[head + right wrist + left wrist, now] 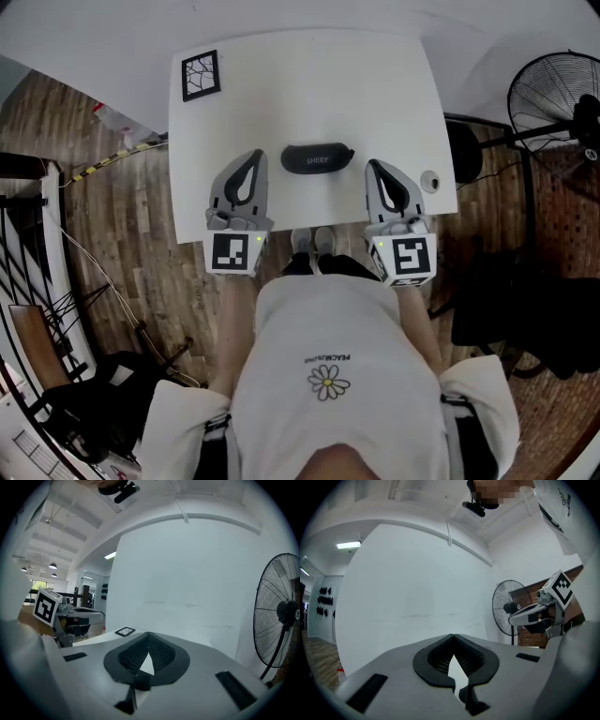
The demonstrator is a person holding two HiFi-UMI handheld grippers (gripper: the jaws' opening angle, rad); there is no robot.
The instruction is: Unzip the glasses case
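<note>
A black oval glasses case (317,157) lies on the white table (309,84), near its front edge, with pale lettering on the lid. My left gripper (255,155) is shut and sits just left of the case, apart from it, pointing away from me. My right gripper (372,166) is shut too and sits just right of the case, also not touching it. In the left gripper view the jaws (453,635) meet at the tips with nothing between them. The right gripper view shows the same (148,633). Neither gripper view shows the case.
A square marker tile (200,75) lies at the table's far left corner. A small round object (430,181) rests by the right edge. A standing fan (553,94) and dark equipment (506,300) are right of the table; cables and a stand (56,309) are on the wooden floor to the left.
</note>
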